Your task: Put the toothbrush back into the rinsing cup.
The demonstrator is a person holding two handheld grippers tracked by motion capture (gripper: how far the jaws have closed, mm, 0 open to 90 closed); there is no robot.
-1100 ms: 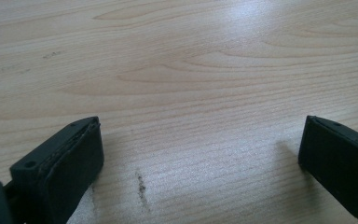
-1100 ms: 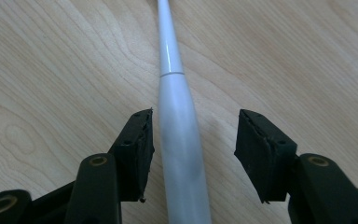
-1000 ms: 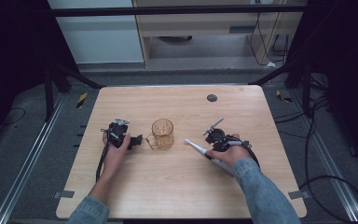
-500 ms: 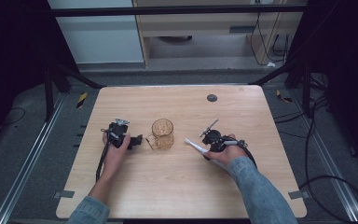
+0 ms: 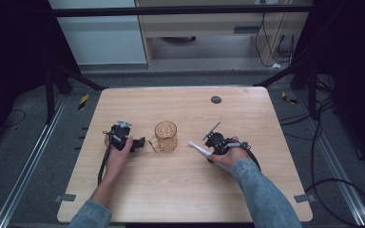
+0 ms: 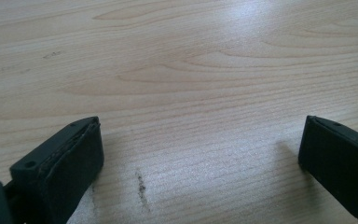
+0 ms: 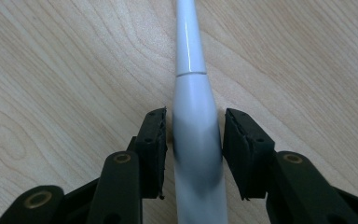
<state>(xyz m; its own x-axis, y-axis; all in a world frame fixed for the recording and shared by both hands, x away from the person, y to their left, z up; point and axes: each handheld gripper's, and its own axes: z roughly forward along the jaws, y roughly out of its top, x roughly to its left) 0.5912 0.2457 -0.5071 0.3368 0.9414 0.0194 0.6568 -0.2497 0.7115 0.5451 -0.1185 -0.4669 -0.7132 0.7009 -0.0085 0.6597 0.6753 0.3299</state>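
A white toothbrush-like stick (image 5: 197, 147) lies on the wooden table (image 5: 180, 194), right of an amber glass mug (image 5: 165, 135). My right gripper (image 5: 208, 151) straddles its thick handle (image 7: 198, 140). The jaws have just been closing, and the pads (image 7: 156, 140) now stand close on both sides with thin gaps, not pressing. My left gripper (image 5: 140, 142) rests on the table just left of the mug, pointing at its handle. In the left gripper view its jaws (image 6: 198, 140) are wide open over bare wood.
A small dark round disc (image 5: 216, 99) lies near the table's far edge. Cables trail from both grippers toward the near side. Dark floor, metal rails and frame legs surround the table.
The right hand has shifted slightly left along the white stick. The left hand and the mug have not moved.
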